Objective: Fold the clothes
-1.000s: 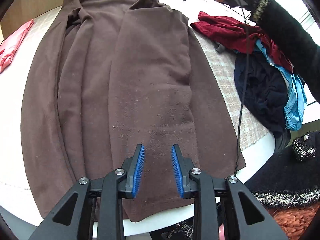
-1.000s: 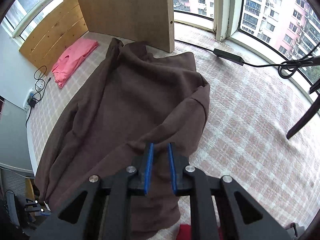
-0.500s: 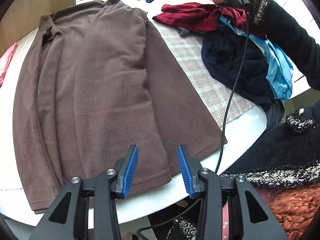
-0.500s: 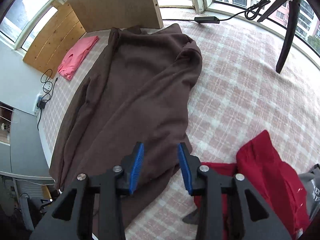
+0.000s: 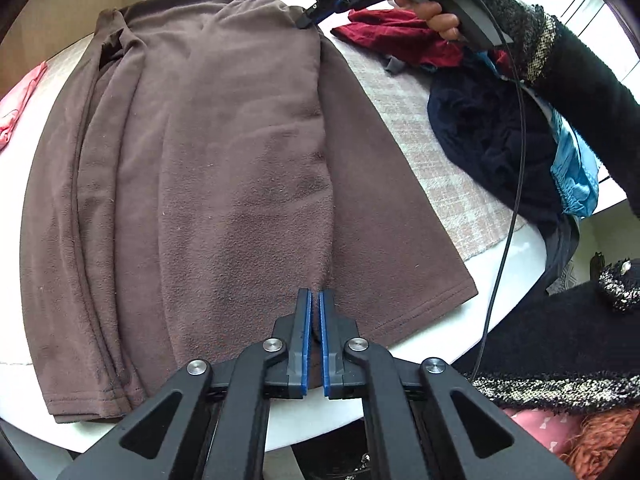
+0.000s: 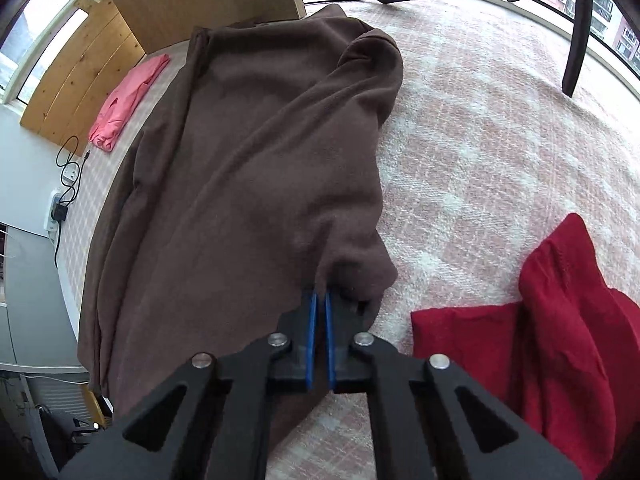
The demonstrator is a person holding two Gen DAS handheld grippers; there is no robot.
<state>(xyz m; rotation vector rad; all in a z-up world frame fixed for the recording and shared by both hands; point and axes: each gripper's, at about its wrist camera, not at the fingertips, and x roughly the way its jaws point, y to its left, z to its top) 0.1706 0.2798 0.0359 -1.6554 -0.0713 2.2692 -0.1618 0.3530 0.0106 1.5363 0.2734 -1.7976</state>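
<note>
A brown fleece garment (image 5: 224, 168) lies lengthwise on the round table, its right side folded over the middle. My left gripper (image 5: 314, 298) is at the near hem, jaws closing tight on the lower end of that fold. At the far end, the right gripper (image 5: 308, 20), held by a person's hand (image 5: 436, 8), meets the same folded edge. In the right wrist view the right gripper (image 6: 320, 296) has its jaws closing on the brown garment (image 6: 248, 168), and the fabric puckers toward the blue pads.
A red garment (image 5: 400, 40), a navy one (image 5: 488, 136) and a light blue one (image 5: 576, 184) are piled at the right. A pink garment (image 6: 128, 100) lies far left. A cable (image 5: 508, 220) hangs over the table's white rim (image 5: 500, 280). A checked cloth (image 6: 500, 140) covers the tabletop.
Both grippers stood open half a second ago and are now pinched on the brown garment. The right gripper came back from the red garment's side onto the folded edge.
</note>
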